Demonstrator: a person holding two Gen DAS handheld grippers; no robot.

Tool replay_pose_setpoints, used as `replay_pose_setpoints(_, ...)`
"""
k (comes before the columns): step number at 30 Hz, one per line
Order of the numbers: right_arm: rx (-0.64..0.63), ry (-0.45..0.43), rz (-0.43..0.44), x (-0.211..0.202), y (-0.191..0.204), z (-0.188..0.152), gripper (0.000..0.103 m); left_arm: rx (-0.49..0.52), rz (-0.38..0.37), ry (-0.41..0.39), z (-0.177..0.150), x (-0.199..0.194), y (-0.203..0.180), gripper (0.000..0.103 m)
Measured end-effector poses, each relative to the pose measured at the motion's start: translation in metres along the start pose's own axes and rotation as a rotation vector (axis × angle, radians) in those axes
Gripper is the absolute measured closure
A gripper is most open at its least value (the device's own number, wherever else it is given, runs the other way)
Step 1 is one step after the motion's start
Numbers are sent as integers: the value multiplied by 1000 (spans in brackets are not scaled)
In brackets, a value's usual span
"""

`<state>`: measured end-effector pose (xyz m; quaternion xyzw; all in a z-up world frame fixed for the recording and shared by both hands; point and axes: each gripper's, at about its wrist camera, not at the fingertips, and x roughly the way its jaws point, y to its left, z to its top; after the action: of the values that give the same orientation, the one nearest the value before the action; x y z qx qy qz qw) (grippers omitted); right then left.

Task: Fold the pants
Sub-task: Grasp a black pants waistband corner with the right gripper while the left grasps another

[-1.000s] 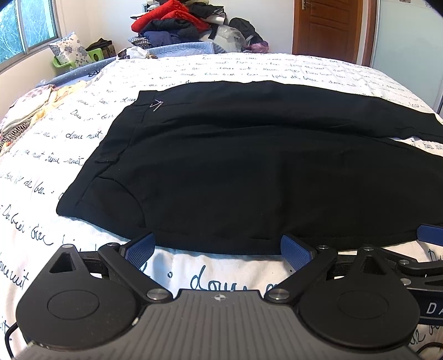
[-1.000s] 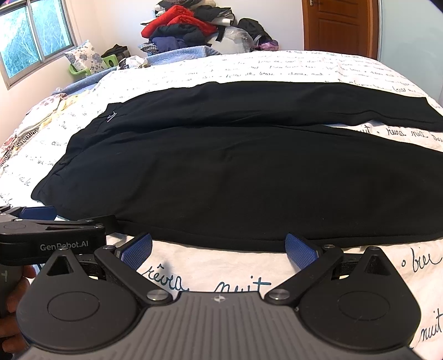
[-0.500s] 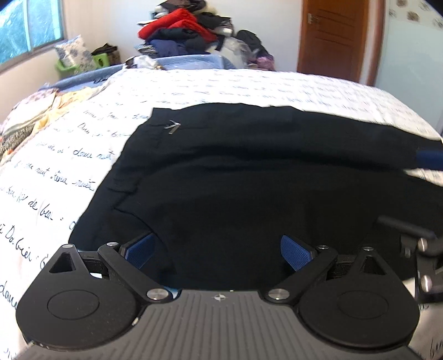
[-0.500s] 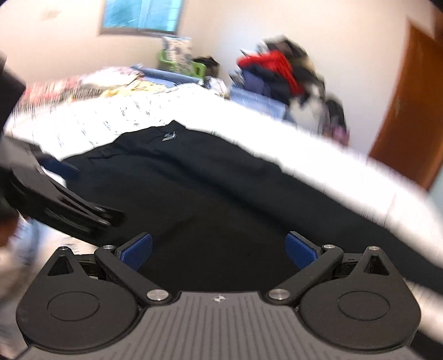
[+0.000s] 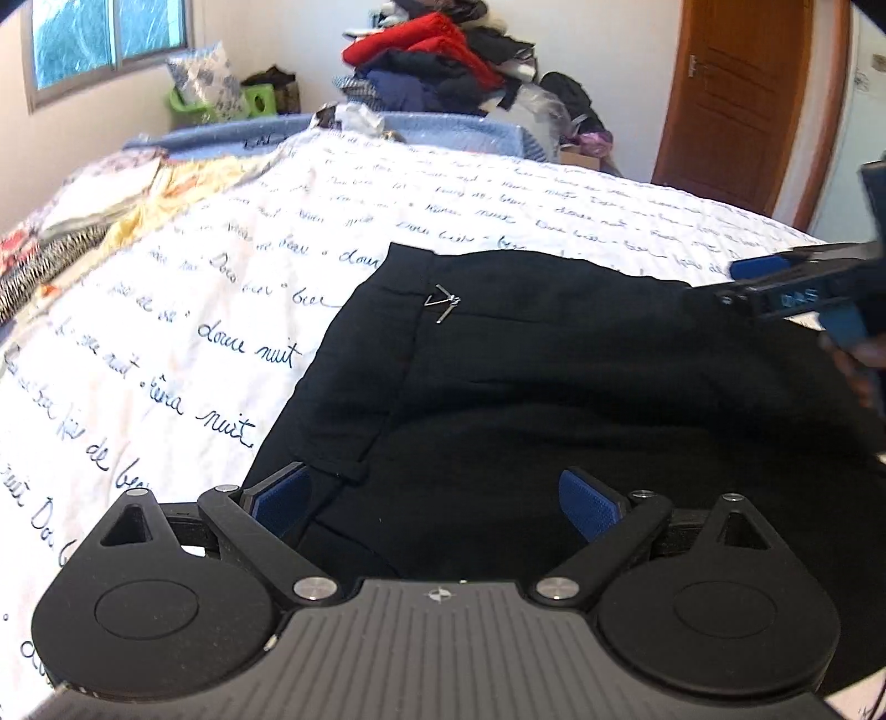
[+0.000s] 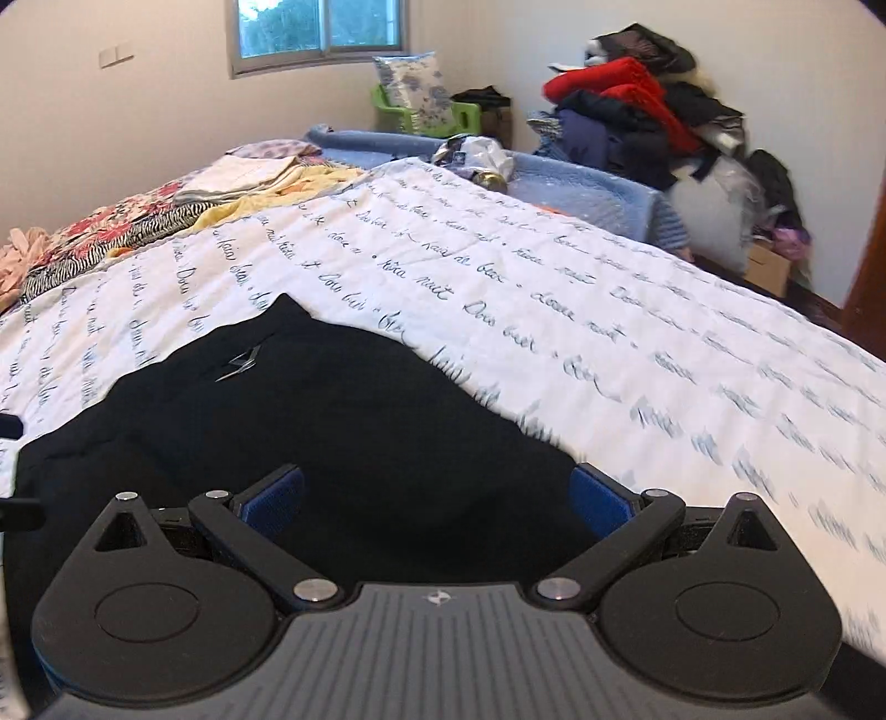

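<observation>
lying flat on a white bedspread (image 5: 166, 343) printed with blue cursive writing, a pair of black pants (image 5: 554, 387) spreads across the middle of the bed, its waistband end toward the left with a small silver clasp (image 5: 443, 302) showing near the top edge. the left gripper (image 5: 432, 498) hovers low over the waist area, its two blue-padded fingers (image 5: 277, 495) spread wide apart with black cloth visible between them but nothing pinched. the right gripper (image 6: 437, 498) sits over the far side of the pants, just beside the fabric's upper edge, fingers equally wide apart and holding nothing. from the left view it appears at the right edge (image 5: 797, 293). behind the bed, a heap of red and dark clothes (image 6: 637, 111), a window (image 6: 318, 27) and a wooden door (image 5: 731, 94).
</observation>
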<state>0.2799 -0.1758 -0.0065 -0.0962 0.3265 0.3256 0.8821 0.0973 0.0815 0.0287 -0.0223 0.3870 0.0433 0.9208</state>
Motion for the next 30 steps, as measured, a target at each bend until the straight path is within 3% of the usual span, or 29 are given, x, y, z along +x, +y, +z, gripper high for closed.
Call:
replay_pose_setpoints(6,-16,66,74,62,-28,22,5,-63,-3,64,16,24,11,11)
replay_pose_setpoints(8,-14,136,83,80,-34,24,26,-67,-14,68,23,29,12,12)
replay_pose_setpoints(10,5,173,90,91,-39,23,33,-61,-24,59,32,36,10,12)
replay_pose_setpoints(12,25,173,137,90,-44,22,47,-50,-20,54,43,40,7,11)
replay_pose_setpoints(14,36,172,163,84,-44,21,72,-47,-35,46,54,46,3,11)
replay_pose_setpoints(17,-11,148,134,73,-37,20,90,-89,-65,40,74,59,0,11)
replay_pose_setpoints(20,-103,81,53,58,-14,14,93,-151,-95,45,95,76,-1,11)
replay_pose_setpoints(26,-543,-54,-182,28,76,-21,94,-338,-258,134,133,115,8,11)
replay_pose_setpoints(30,-714,-103,-236,13,110,-52,94,-460,-326,195,144,141,20,11)
